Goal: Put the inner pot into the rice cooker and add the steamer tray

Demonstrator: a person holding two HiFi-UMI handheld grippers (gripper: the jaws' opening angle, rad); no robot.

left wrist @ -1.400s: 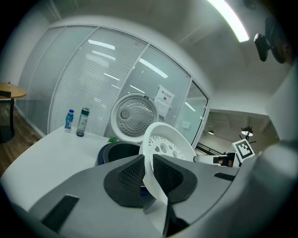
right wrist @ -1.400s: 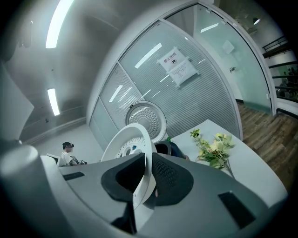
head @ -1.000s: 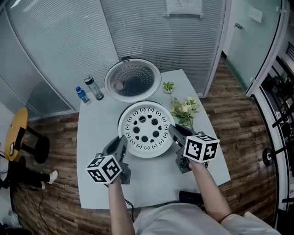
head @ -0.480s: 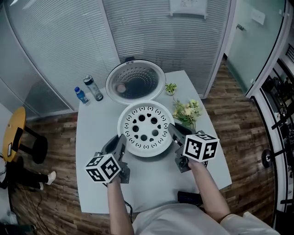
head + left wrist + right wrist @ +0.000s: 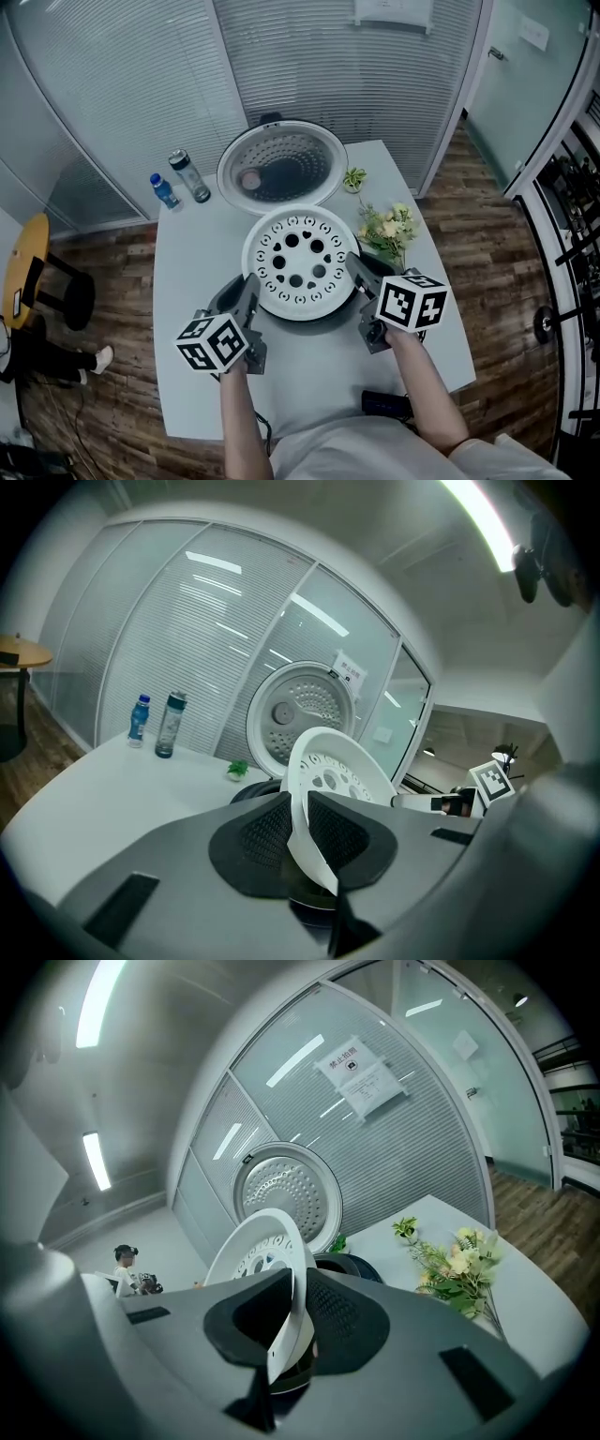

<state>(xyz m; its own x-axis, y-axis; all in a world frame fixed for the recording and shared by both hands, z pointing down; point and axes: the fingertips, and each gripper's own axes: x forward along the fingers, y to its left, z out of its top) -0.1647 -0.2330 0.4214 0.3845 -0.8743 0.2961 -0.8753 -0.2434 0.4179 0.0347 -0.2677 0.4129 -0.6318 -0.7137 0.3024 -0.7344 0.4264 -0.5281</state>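
Since the earlier frames the steamer tray (image 5: 298, 262) had shifted only slightly over the rice cooker (image 5: 314, 325), and both grips looked the same as before. The pads (image 5: 267, 829) of the left gripper (image 5: 298, 834) were clamped on the left rim of the tray. The right gripper (image 5: 295, 1321) pinched the opposite rim in the same way. So the tray hung between them, just above the cooker's dark opening and, as it seemed, not yet seated. Whether the inner pot already sat in the cooker I could not tell, because the tray covered the opening.

In my judgement the risk was in the thin hold. Each gripper had only the edge of the rim, so if one hand sank faster, the tray could tilt, catch on the cooker's edge or slip out of the pads. Released before it was level, it could sit crooked. The open lid (image 5: 281, 164) stood directly behind the cooker, and a push too far forward could knock it.

The cooker stood near the middle of a white table (image 5: 197, 281). Two bottles (image 5: 190, 178) were behind it to the left, a small potted plant (image 5: 354, 178) and a bunch of flowers (image 5: 386, 230) to its right, and a black object (image 5: 386, 404) in front of it at the near edge. Glass walls (image 5: 122, 84) with blinds closed the room beyond the cooker, over a wooden floor (image 5: 487, 234). A yellow round table (image 5: 23, 272) stood far to the left.
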